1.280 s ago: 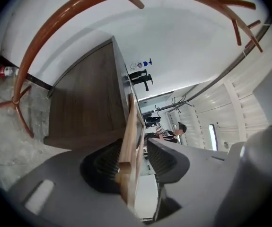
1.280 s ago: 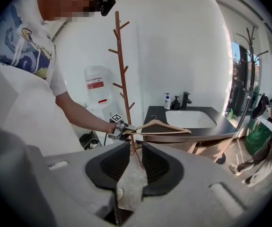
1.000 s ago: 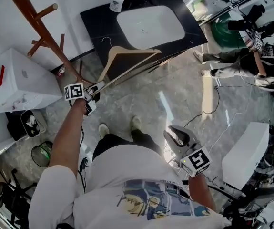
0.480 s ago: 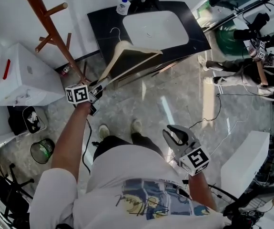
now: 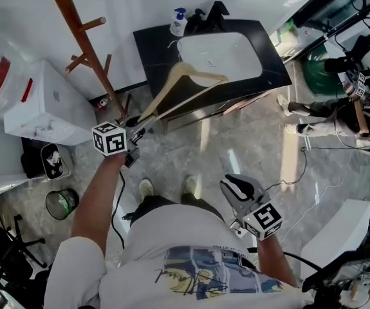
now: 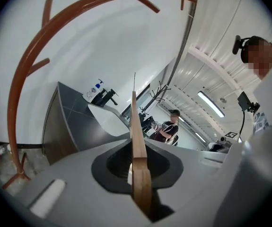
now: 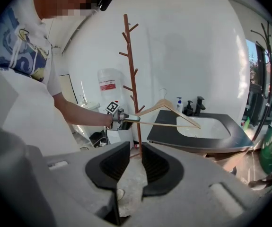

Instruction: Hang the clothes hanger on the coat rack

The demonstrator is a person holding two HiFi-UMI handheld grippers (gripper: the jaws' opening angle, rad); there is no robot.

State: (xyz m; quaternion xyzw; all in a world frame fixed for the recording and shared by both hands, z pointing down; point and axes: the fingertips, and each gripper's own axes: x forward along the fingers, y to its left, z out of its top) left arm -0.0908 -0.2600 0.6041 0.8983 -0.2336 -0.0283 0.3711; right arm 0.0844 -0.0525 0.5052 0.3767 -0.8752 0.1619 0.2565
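The left arm (image 5: 98, 195) stretches forward, and its left gripper (image 5: 135, 134) is clamped roughly level on the wooden hanger's (image 5: 186, 81) near end. The right gripper (image 5: 235, 187) is held well apart from the hanger, tilted downward, jaws narrowly parted and empty.

The head view looks steeply down from above the person onto the floor and the tall reddish-brown wooden coat rack (image 5: 82, 40). The left gripper (image 5: 135, 132) view sits close behind its jaws, facing along the pale wooden clothes hanger (image 6: 136, 174). The right gripper (image 5: 236, 187) view looks across from farther back. All three share the rack and the black-topped bench (image 5: 151, 53).
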